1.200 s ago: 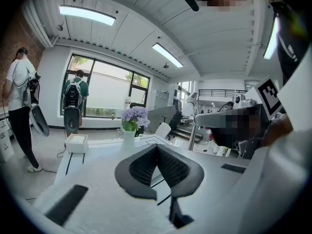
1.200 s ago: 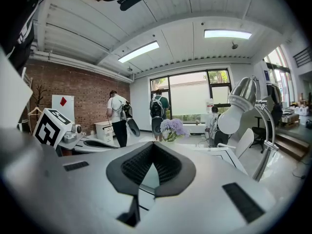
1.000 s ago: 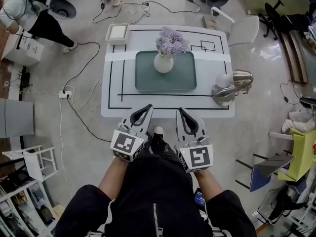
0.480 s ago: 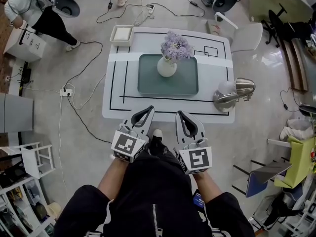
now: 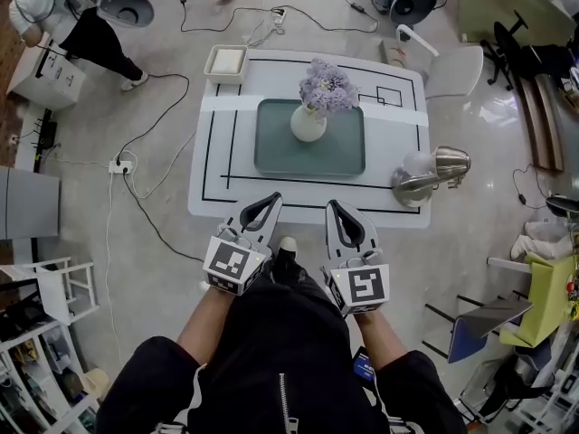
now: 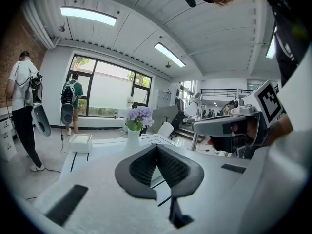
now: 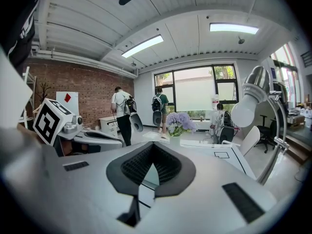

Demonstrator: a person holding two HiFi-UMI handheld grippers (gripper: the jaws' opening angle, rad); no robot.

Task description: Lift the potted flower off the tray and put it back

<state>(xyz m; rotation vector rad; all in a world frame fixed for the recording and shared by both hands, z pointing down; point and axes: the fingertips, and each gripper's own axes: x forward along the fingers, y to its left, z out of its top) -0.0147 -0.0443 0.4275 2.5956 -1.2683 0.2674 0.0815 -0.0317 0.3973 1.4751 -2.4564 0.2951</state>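
Both tongs are pressed together with nothing between them. The left tongs [image 5: 270,198] and right tongs [image 5: 336,205] are held side by side just short of the desk [image 5: 210,183], at its six o'clock edge, and both point toward twelve.

At twelve o'clock from them, well apart, the potted flower [image 5: 312,116] stands upright on the grey-green tray [image 5: 280,156]. It sits in the tray's twelve o'clock half, about midway across. That is where the task wants it, and the scene fits a pot waiting to be lifted as well as one already set back.

Its white vase [image 5: 308,125] looks smooth and rounded, with a narrow neck. It is probably glazed, so it would be hard, slippery and breakable. The lilac blooms [image 5: 327,87] spread wider than the vase and lean toward one o'clock, so the whole is likely light but top-heavy. The blooms are soft and give no hold. The best grip is probably low on the belly or just under the neck's flare, with the vase kept upright and squeezed gently.

A metal lamp [image 5: 431,174] stands at four o'clock of the tray, and a white box [image 5: 225,62] at eleven.
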